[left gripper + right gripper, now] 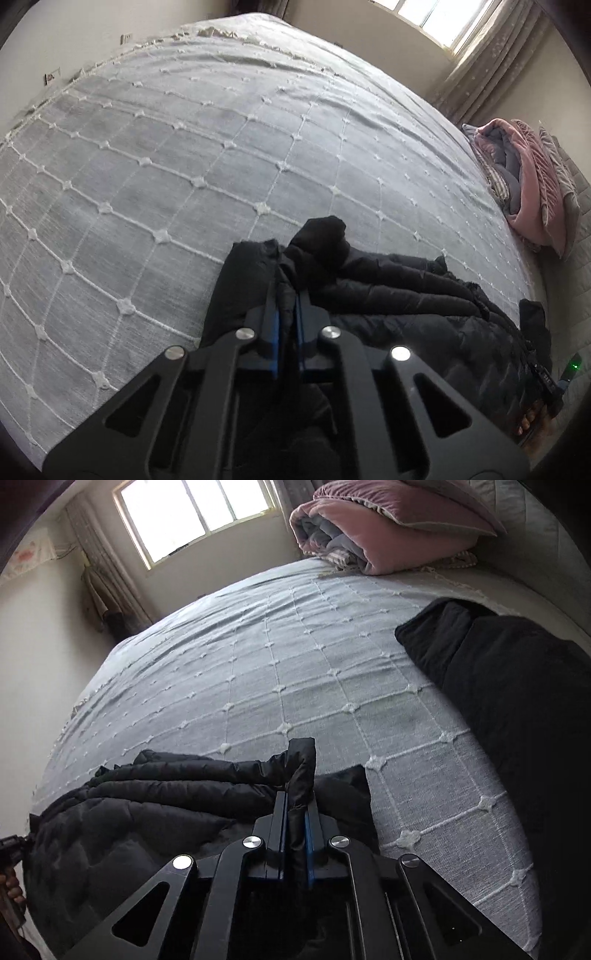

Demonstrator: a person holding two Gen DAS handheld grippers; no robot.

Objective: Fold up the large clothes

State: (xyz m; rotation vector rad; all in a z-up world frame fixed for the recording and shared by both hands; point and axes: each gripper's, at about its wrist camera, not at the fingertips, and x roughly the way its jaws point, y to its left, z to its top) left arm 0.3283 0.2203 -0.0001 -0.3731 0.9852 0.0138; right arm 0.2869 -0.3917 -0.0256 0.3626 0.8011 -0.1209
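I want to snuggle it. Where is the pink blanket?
The pink blanket lies rolled up at the bed's far end, right of the window in the right wrist view.

The black puffer jacket (388, 295) is running out under both gripper bodies, so its near part is staying hidden, and the folds pinched between the blue pads (276, 332) are disappearing there too. A second dark garment (517, 701) is getting cut off by the right wrist view's right edge. Fingers (532, 421) are peeking in at the rim, too dim to make out.
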